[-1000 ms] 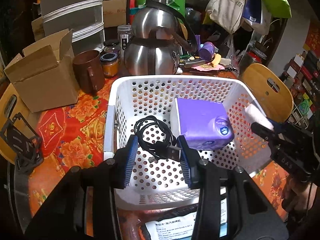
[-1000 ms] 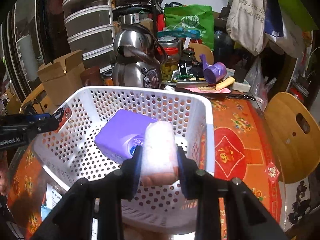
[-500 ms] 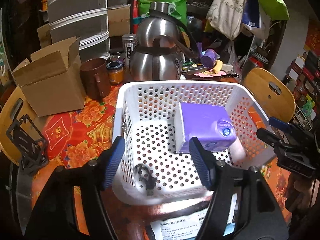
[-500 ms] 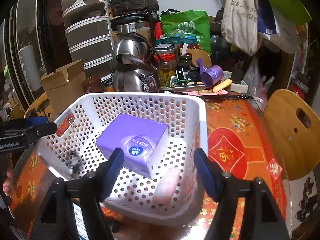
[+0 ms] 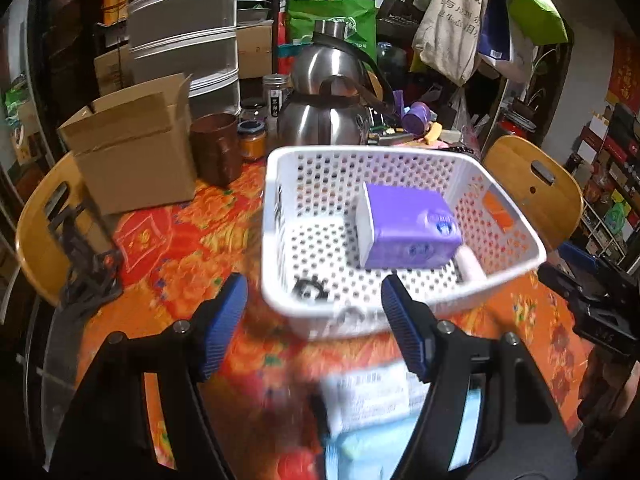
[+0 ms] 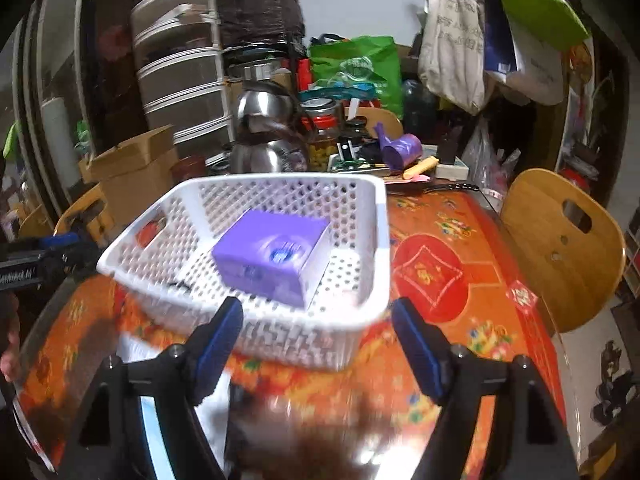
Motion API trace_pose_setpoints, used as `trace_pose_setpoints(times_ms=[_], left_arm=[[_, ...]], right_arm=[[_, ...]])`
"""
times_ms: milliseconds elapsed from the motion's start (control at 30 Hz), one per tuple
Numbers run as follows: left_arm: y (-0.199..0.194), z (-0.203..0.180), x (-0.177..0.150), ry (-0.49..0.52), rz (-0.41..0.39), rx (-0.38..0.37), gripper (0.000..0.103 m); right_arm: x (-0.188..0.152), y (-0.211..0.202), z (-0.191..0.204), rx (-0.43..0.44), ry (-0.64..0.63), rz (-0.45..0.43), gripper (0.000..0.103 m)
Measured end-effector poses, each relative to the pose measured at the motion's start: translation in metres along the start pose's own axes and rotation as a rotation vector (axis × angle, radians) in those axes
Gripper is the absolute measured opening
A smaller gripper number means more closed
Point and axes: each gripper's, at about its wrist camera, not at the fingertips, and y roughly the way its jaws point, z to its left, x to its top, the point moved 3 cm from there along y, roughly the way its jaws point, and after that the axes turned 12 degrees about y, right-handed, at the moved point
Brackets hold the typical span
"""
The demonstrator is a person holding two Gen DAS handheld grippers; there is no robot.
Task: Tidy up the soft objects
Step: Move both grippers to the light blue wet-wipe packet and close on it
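A white perforated basket [image 5: 276,216] [image 6: 380,240] stands on the red-orange tablecloth. In it lie a purple tissue pack [image 5: 404,228] [image 6: 276,256], a coiled black cable [image 5: 306,288] near the front left corner, and a whitish soft roll [image 5: 472,266] beside the pack. My left gripper [image 5: 314,326] is open and empty, just in front of the basket. My right gripper [image 6: 318,342] is open and empty, in front of the basket's near wall. A white and light-blue packet [image 5: 372,400] lies on the table below the left gripper.
A cardboard box [image 5: 132,160], a brown mug [image 5: 214,148], jars and steel kettles [image 5: 328,112] stand behind the basket. Wooden chairs [image 6: 560,240] [image 5: 40,220] flank the table. A black folding stand [image 5: 86,264] sits at the left edge.
Both grippers opened and pulled back from the basket. The left let go of the black cable and the right let go of the whitish roll; both now lie in the basket.
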Motion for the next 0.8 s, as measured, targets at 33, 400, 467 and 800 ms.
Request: trace_pose_setpoints(times_ms=[33, 400, 467, 800], left_arm=[[-0.006, -0.001, -0.009, 0.002, -0.001, -0.011, 0.070], [-0.046, -0.012, -0.125, -0.070, 0.005, -0.048, 0.072], [-0.045, -0.017, -0.141, -0.069, 0.021, -0.042, 0.072], [-0.014, -0.033, -0.178, -0.052, 0.095, -0.075, 0.072]], right_arm=[[-0.010, -0.007, 0.001, 0.012, -0.003, -0.002, 0.081], [-0.116, -0.041, 0.024, 0.126, 0.039, 0.103, 0.082], [-0.130, -0.044, 0.034, 0.138, 0.019, 0.104, 0.082], [-0.145, -0.032, 0.060, 0.163, -0.020, 0.134, 0.068]])
